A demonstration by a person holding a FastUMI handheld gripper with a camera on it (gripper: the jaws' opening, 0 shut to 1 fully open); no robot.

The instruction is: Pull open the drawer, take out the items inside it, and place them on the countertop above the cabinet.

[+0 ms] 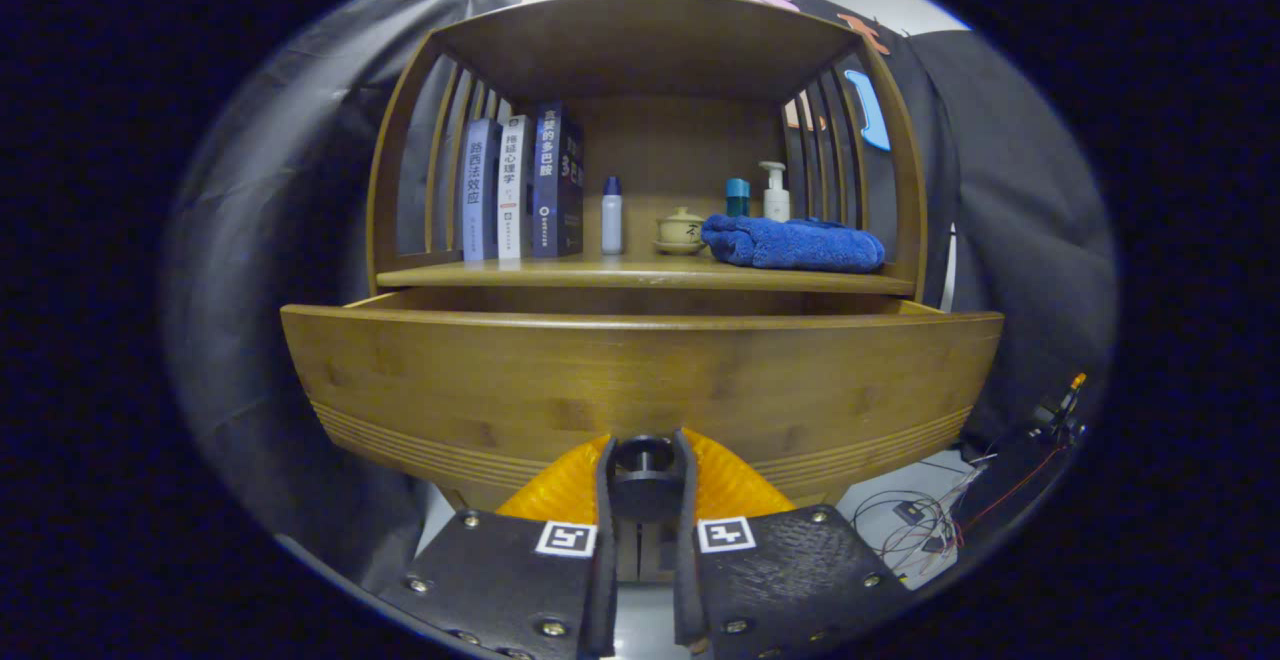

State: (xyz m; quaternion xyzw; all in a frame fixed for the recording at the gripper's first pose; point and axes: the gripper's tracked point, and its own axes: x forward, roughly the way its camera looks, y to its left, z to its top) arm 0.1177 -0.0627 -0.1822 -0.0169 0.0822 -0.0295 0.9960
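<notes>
Between the fingers of the gripper (645,475), at 6 o'clock in the gripper view, sits the dark round drawer knob (643,458); both fingers are closed in against its sides, so the jaws stand narrow and have the knob clamped. Straight ahead, toward 12 o'clock, the bamboo drawer (640,380) is pulled out from the cabinet, its front panel running long from 9 to 3 o'clock, square across the fingers. The drawer's inside is hidden behind that front, so what it holds cannot be told.

Above it, the countertop (560,273) carries upright books (520,185) at 11 o'clock, a small bottle (611,215), a lidded cup (680,230), a pump bottle (776,192) and a folded blue towel (795,243) at 1 o'clock.

By my reading, the next move calls for letting go of the knob and rising over the front panel to reach down behind it.
</notes>
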